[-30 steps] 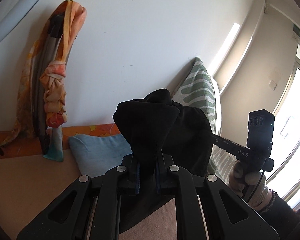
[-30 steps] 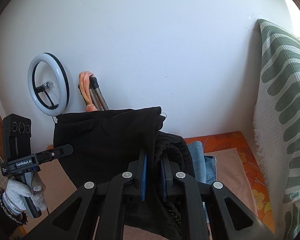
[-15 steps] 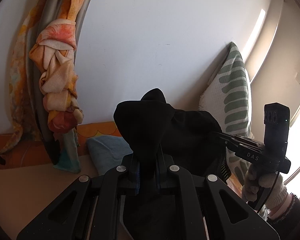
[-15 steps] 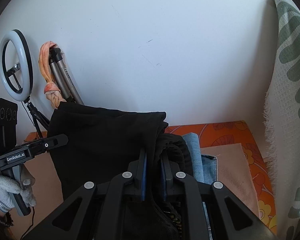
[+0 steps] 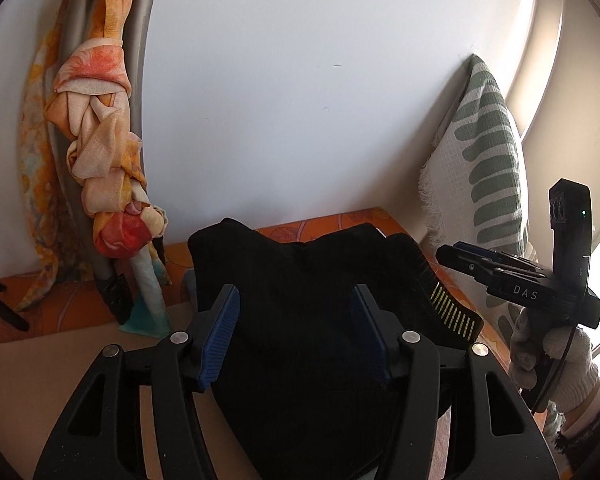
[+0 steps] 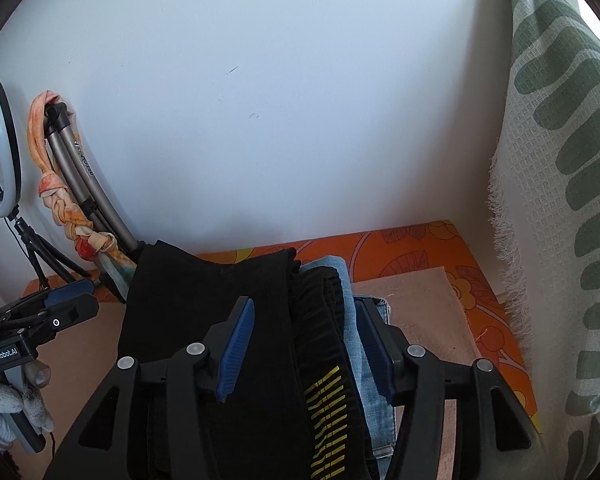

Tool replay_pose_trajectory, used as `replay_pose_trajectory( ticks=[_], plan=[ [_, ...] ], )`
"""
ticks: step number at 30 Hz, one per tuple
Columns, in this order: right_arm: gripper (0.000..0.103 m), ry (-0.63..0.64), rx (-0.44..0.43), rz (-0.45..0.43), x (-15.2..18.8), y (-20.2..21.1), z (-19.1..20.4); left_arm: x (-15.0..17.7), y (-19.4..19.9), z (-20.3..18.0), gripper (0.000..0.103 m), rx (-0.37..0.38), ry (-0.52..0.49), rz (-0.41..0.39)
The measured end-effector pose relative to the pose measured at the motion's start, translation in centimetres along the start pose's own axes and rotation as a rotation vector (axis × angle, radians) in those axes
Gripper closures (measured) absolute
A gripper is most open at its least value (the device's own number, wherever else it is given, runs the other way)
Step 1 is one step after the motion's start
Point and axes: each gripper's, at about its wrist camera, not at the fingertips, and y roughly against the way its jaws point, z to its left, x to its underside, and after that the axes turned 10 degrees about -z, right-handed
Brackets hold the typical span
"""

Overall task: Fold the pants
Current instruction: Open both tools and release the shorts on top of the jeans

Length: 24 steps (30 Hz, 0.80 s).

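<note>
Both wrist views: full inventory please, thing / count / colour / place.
pants: 1, black with yellow stripe print, lying on the stack under both tools
jeans: 1, light blue denim, under the pants, edge showing on the right
cloth: 1, beige, spread under the clothes
bed sheet: 1, orange floral, along the wall
cushion: 1, white with green stripes, upright at the right
scarf: 1, orange-peach, knotted around the tripod legs
tripod: 1, grey, folded, leaning on the wall at left
ring light: 1, white, on a black stand, far left
left tool: 1, black with blue pads, open over the pants
right tool: 1, same, open
gloved hands: 2, white gloves, on the handles
</note>
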Motion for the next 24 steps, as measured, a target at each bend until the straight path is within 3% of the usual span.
replay_pose_trajectory(
  ticks=[6,16,19,24],
  plan=[
    [0.025,-0.007,0.008,-0.017,0.1,3.4,0.5,-0.1,3.1,-0.5,0.039,0.002,-0.006,-0.014],
    [0.012,0.071,0.025,-0.084,0.7,11.6,4.9,-0.1,11.0,-2.3,0.031,0.002,-0.008,-0.084],
    [0.001,0.097,0.052,-0.1,1.1,14.1,6.6,0.1,13.4,-2.9,0.027,-0.006,-0.006,-0.093],
    [0.0,0.118,0.056,-0.14,2.2,18.5,9.0,1.1,17.8,-4.7,0.022,-0.01,-0.054,-0.121]
  ],
)
